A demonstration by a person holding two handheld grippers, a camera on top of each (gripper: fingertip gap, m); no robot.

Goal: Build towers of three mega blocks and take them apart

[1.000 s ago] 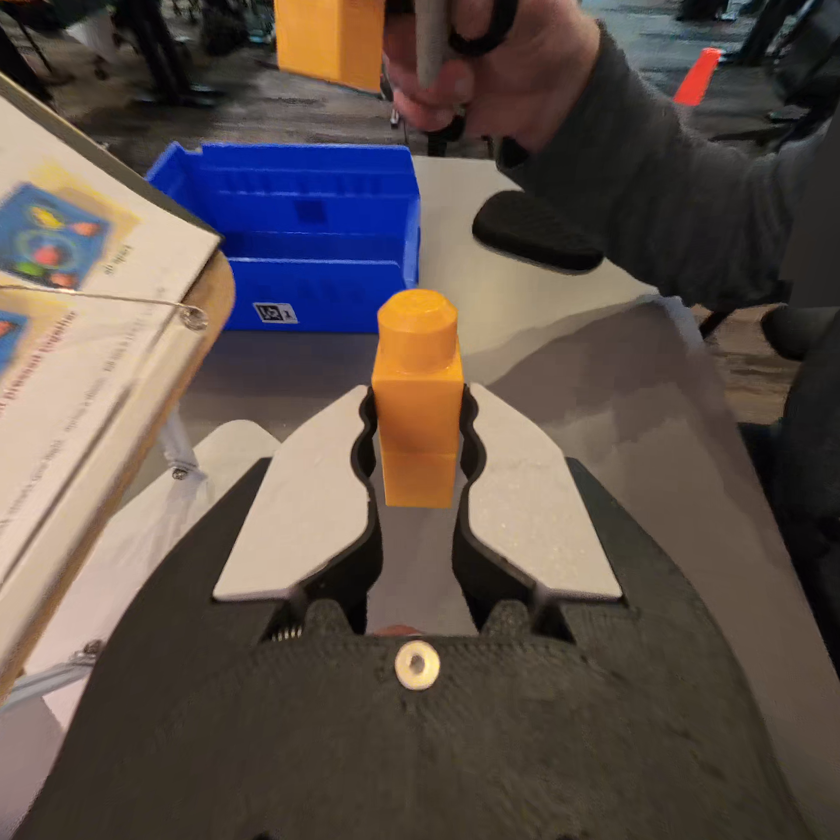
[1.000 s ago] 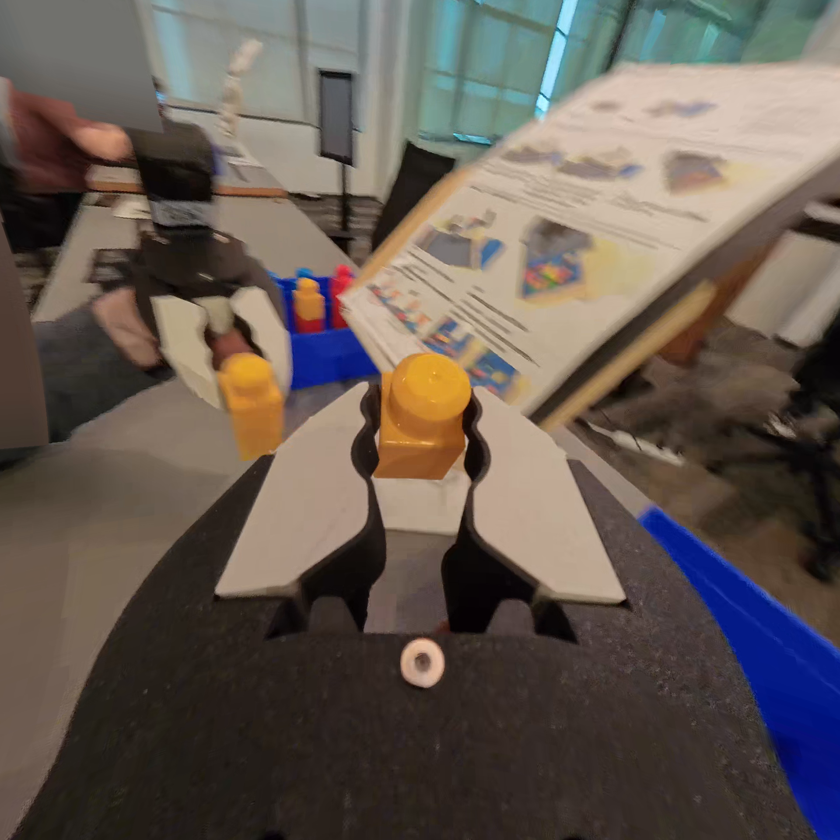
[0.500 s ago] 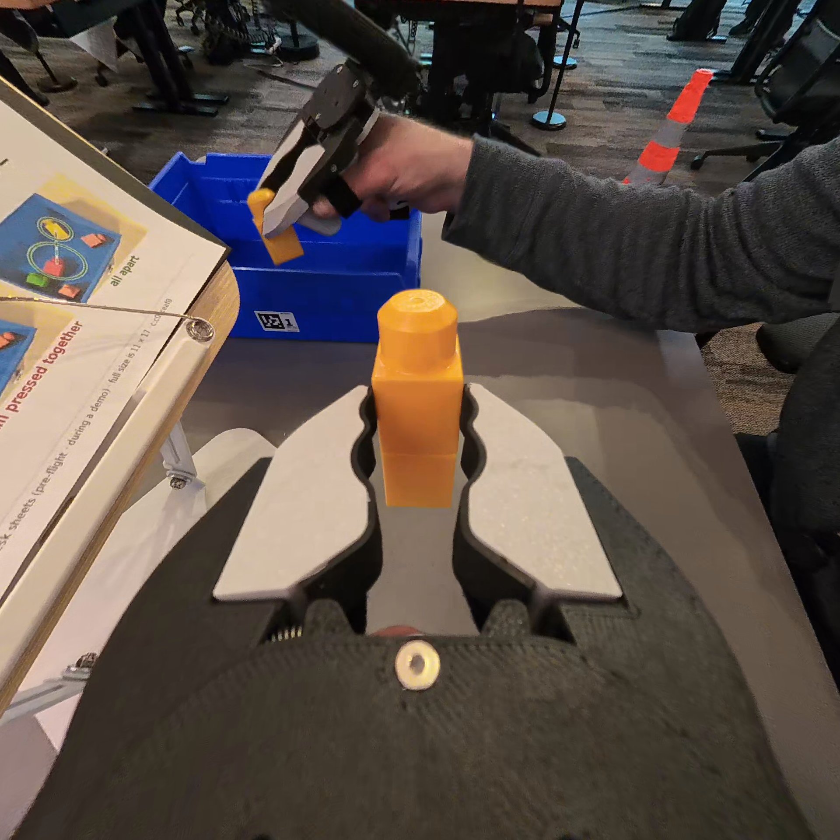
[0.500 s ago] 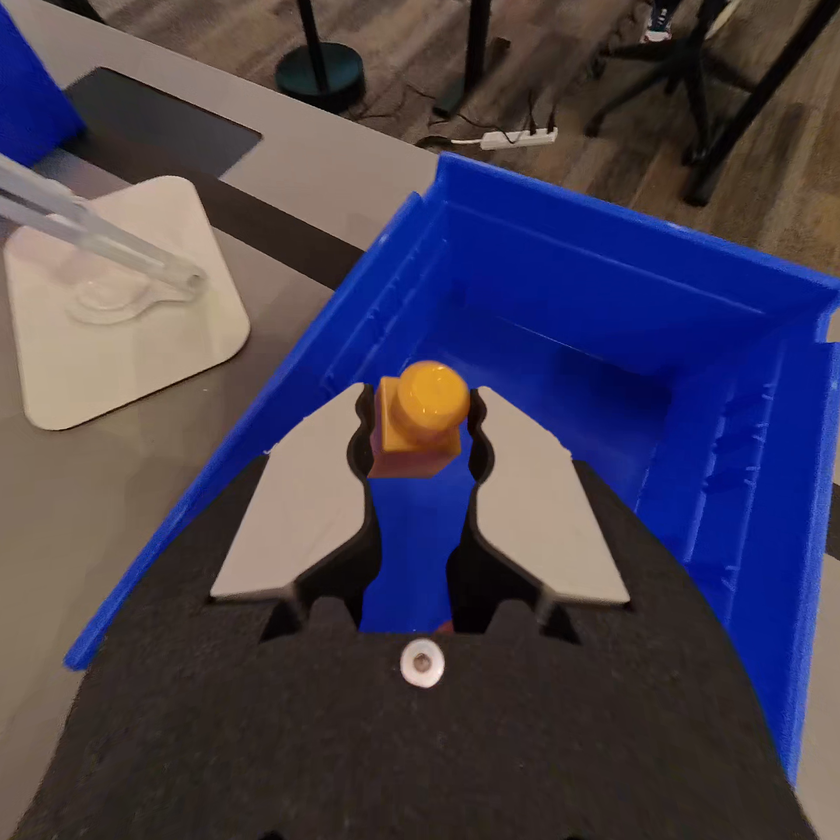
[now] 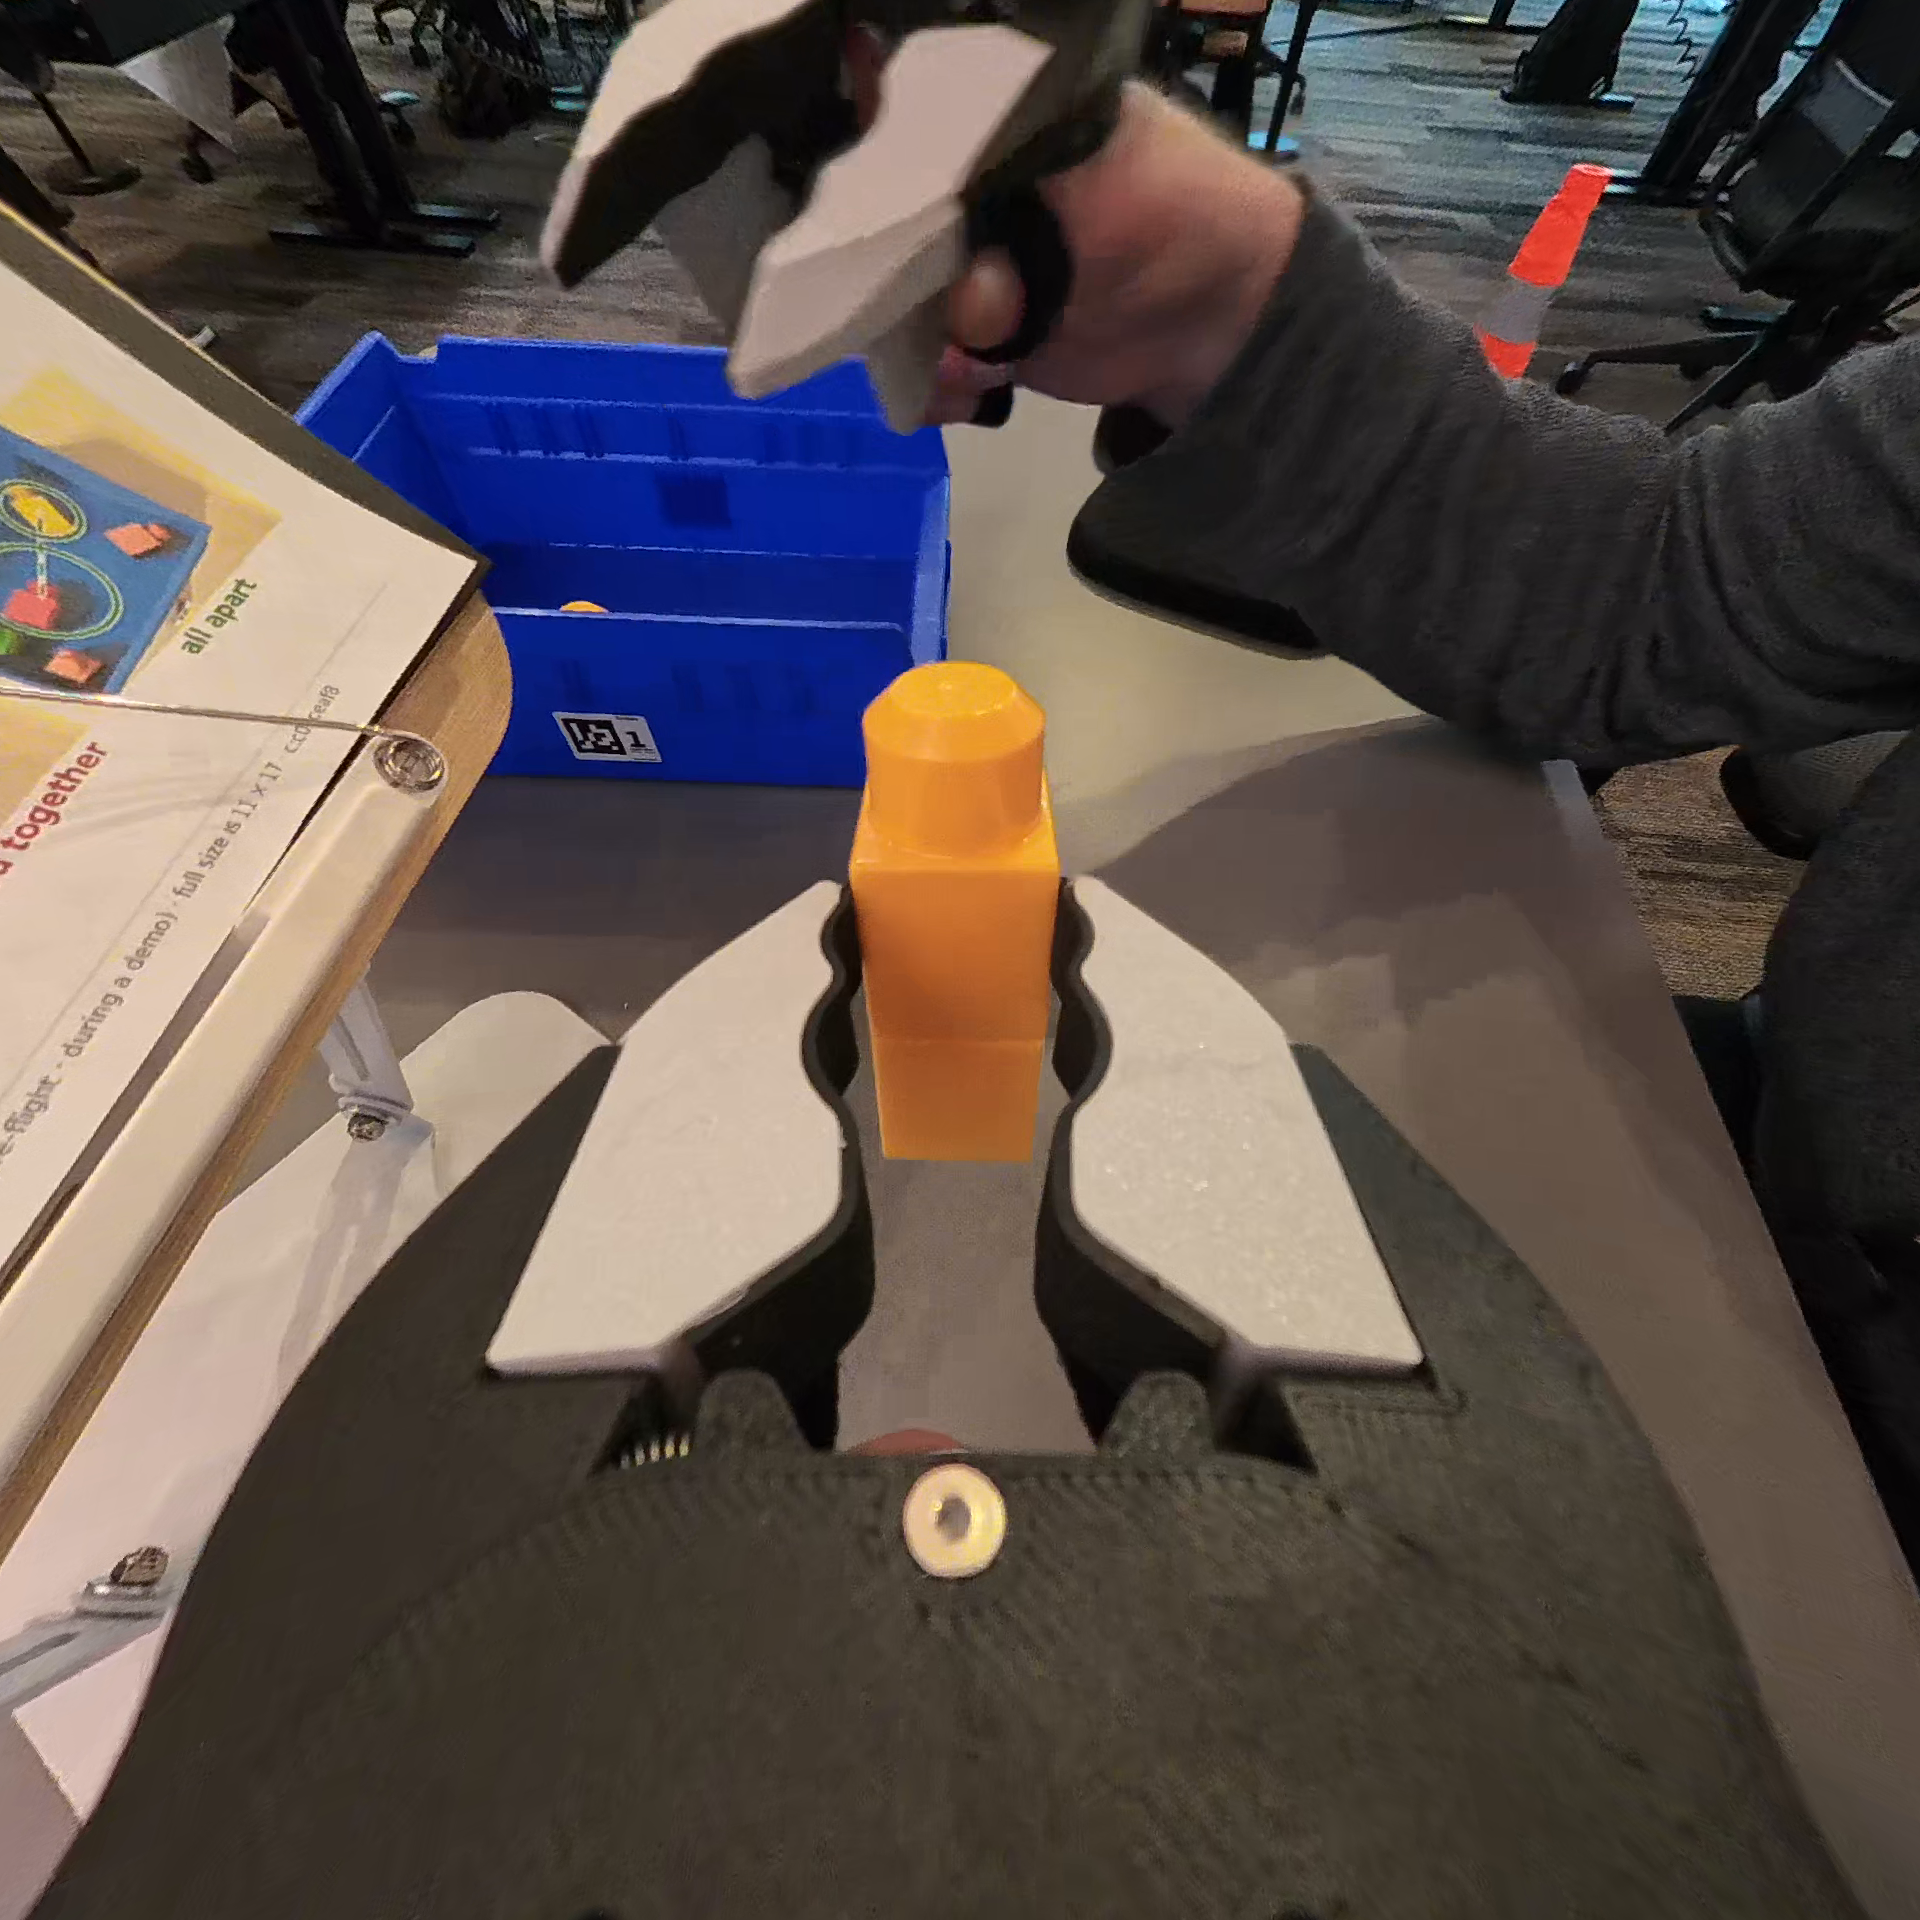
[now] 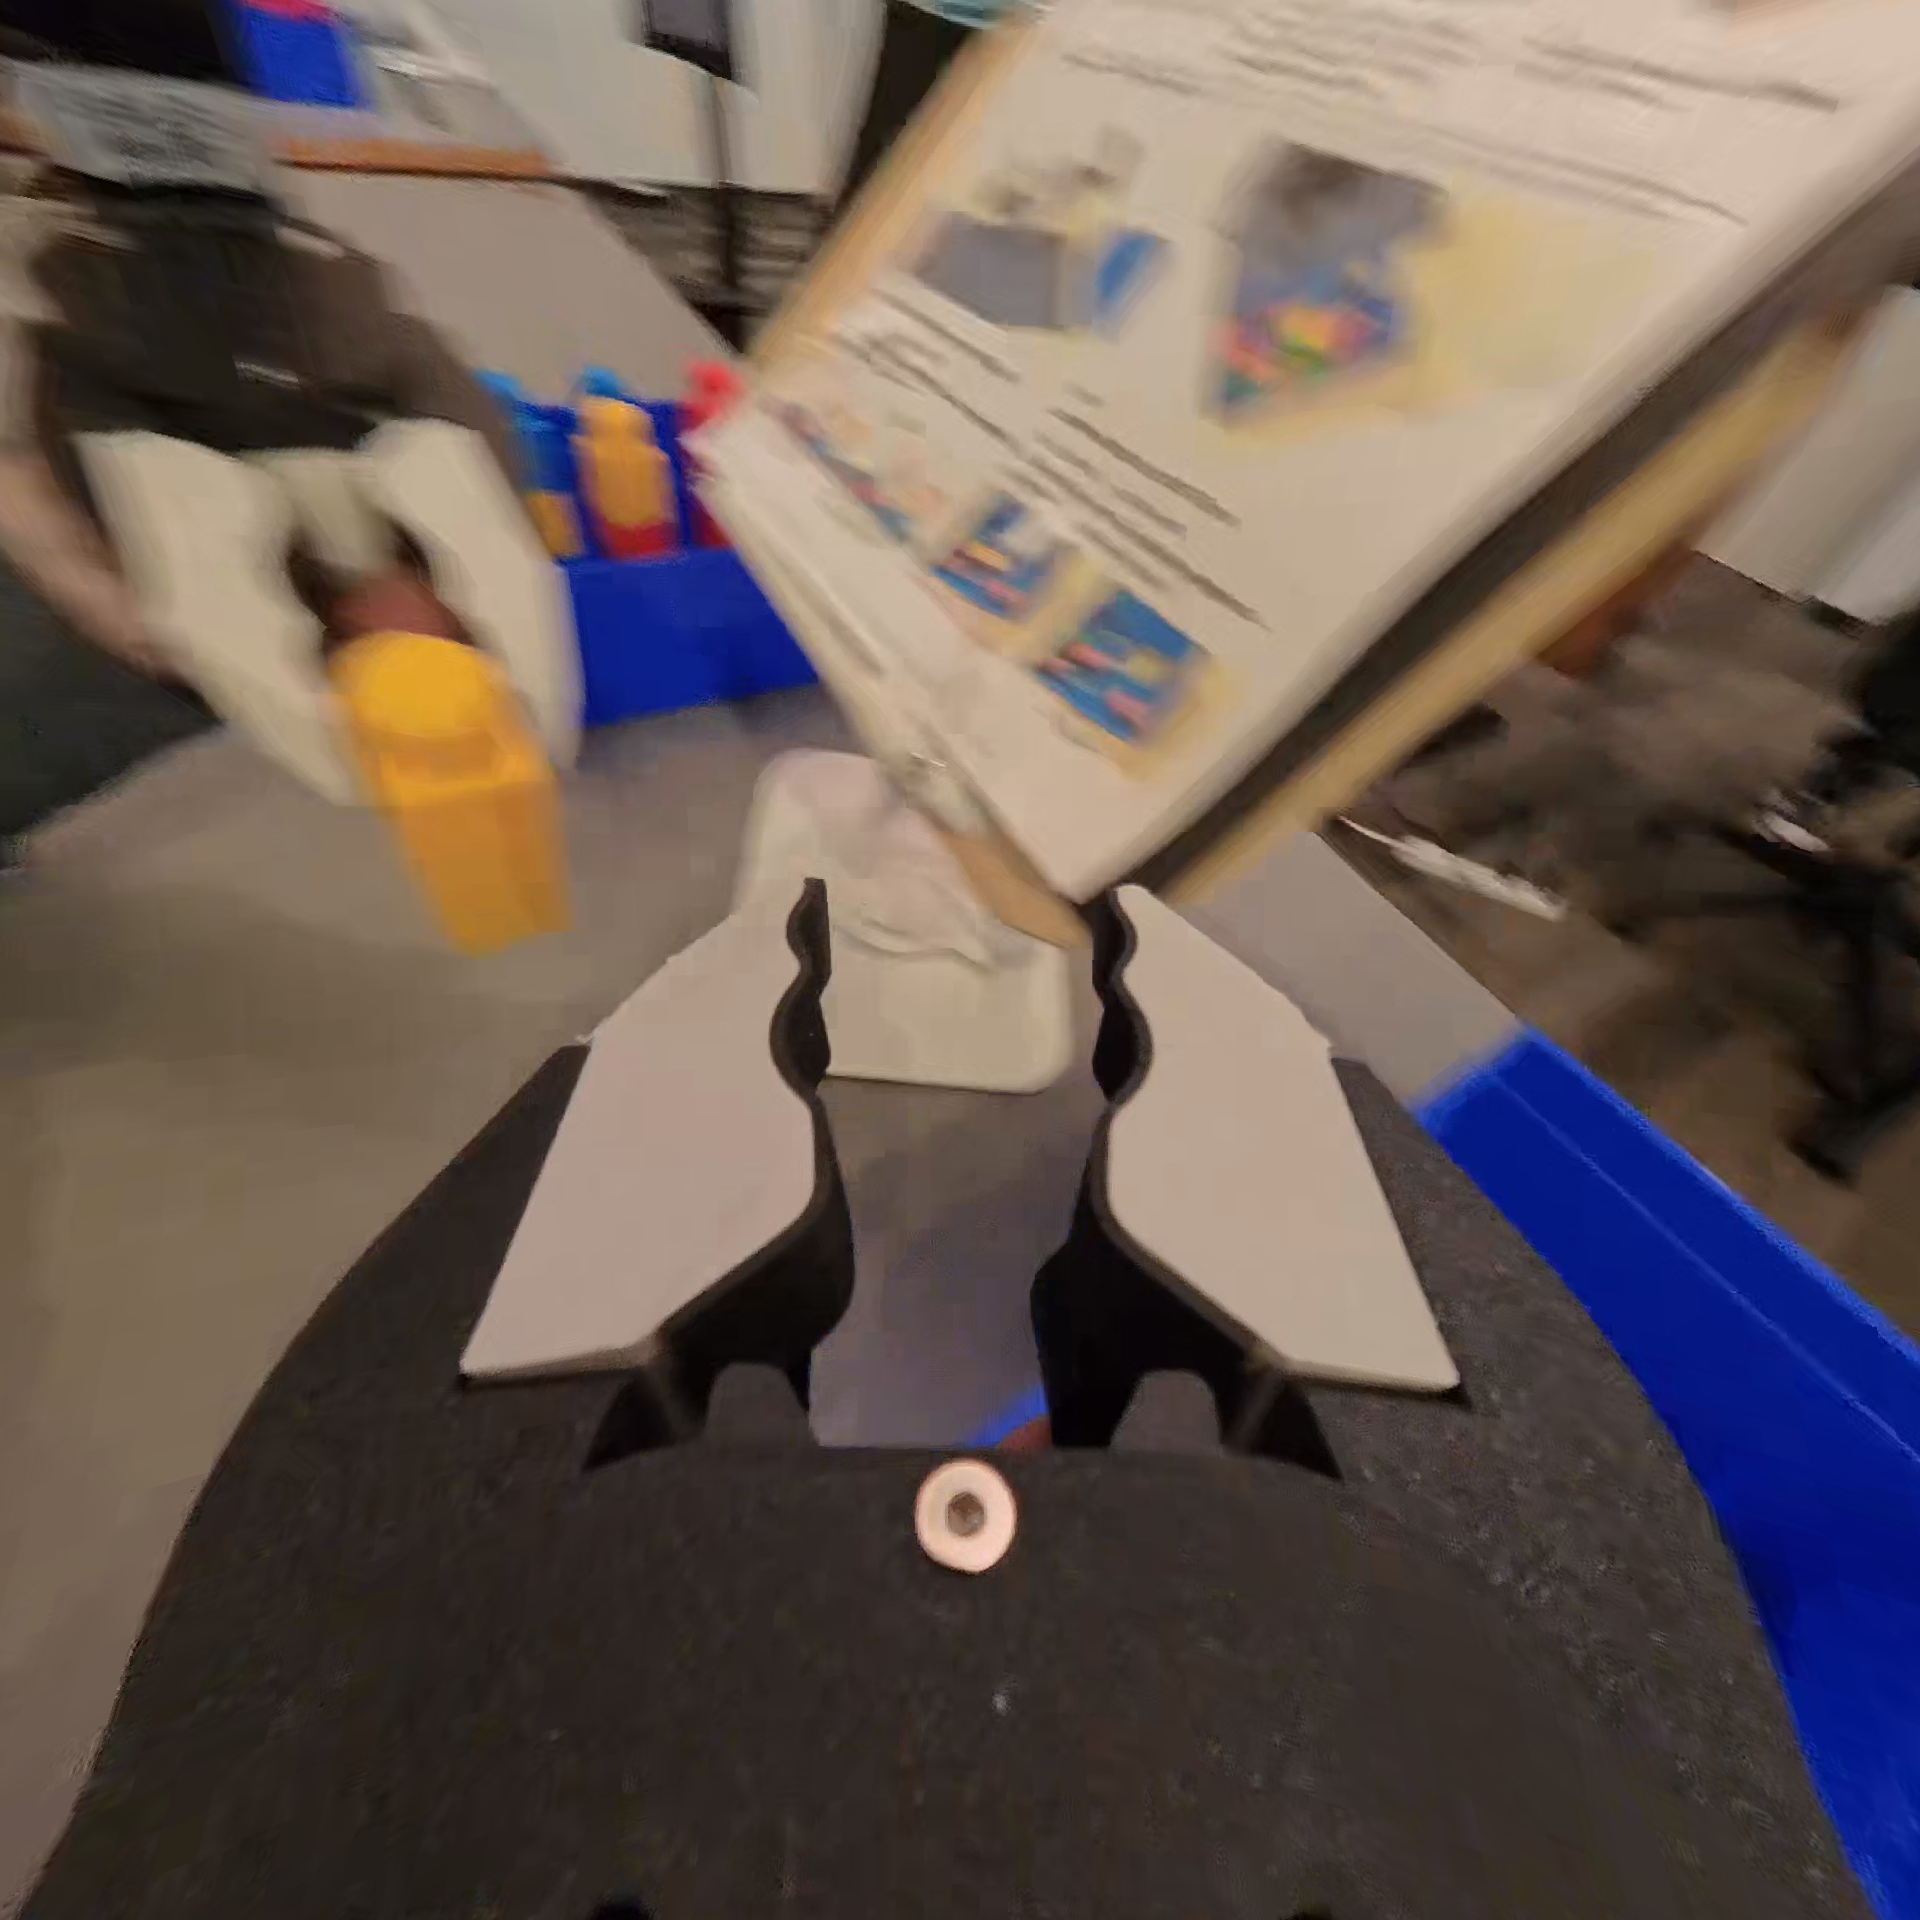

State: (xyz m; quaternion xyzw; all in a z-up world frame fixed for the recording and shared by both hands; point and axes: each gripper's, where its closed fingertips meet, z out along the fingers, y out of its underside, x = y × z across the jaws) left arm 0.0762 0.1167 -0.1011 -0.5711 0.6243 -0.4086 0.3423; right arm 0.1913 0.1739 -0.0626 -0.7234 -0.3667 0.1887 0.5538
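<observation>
My left gripper is shut on an orange stack of two mega blocks and holds it upright above the grey table. Both pads press on the upper block's sides. The same stack shows blurred at the left of the right wrist view. My right gripper is open, with nothing between its fingers. It also shows at the top of the left wrist view, open, above a blue bin. The top of an orange block shows inside that bin.
An instruction board on a stand leans in at the left, and its white base lies ahead of my right gripper. The blue bin's wall is at my lower right. A farther blue bin holds several blocks. An orange cone stands on the floor.
My right gripper carried an orange block over the blue bin, opened and let it go. It has swung back towards the left gripper with nothing in it. The left gripper and its stack stayed put.
</observation>
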